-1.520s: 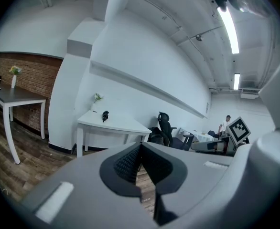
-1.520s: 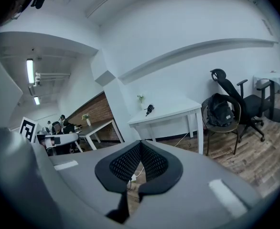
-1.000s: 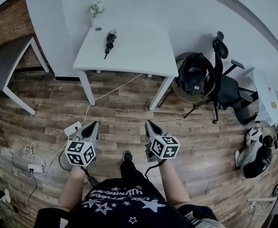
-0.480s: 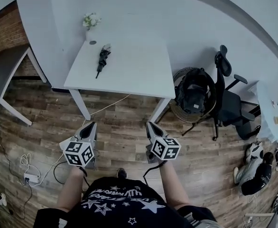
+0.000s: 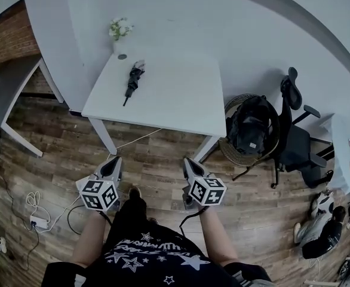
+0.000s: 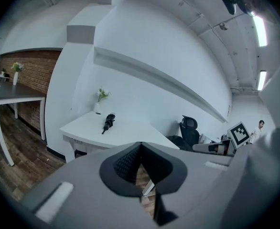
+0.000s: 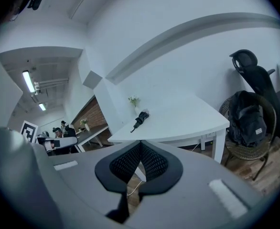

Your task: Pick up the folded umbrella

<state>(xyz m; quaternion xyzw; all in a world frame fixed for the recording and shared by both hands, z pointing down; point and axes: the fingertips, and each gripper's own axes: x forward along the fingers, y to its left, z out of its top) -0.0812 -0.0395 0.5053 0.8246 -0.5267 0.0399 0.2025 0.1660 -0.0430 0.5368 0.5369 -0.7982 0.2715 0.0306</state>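
a: what has moved since a second ago?

b: the person has walked toward the tabletop (image 5: pixel 175 97). its near edge now sits closer to both tongs in the head view, and the whole top looks larger. a dark trouser leg (image 5: pixel 130 211) is now stepped forward between the two arms.

a: and the tongs themselves?

b: the left tongs (image 5: pixel 117 159) are pressed together with nothing between them; their own view shows the ribbed pads meeting at the tip (image 6: pixel 140 144). the right tongs (image 5: pixel 187 160) are the same, pads closed on each other and empty (image 7: pixel 141 142). both are held side by side over the wooden floor (image 5: pixel 157 154), pointing at the tabletop, well short of it.

a: where is the umbrella?

b: the folded black umbrella (image 5: pixel 133 81) lies flat on the far left part of the tabletop, well apart from both tongs and touched by neither. both gripper views show it ahead, beyond the jaws.

a: any containers?

b: a white vase (image 5: pixel 116 45) stands at the far left corner, just beyond the umbrella, holding pale flowers (image 5: pixel 120 28). right of the tabletop a round wicker seat (image 5: pixel 224 151) holds a black backpack (image 5: pixel 251 124), with an office chair (image 5: pixel 297 142) beside it.
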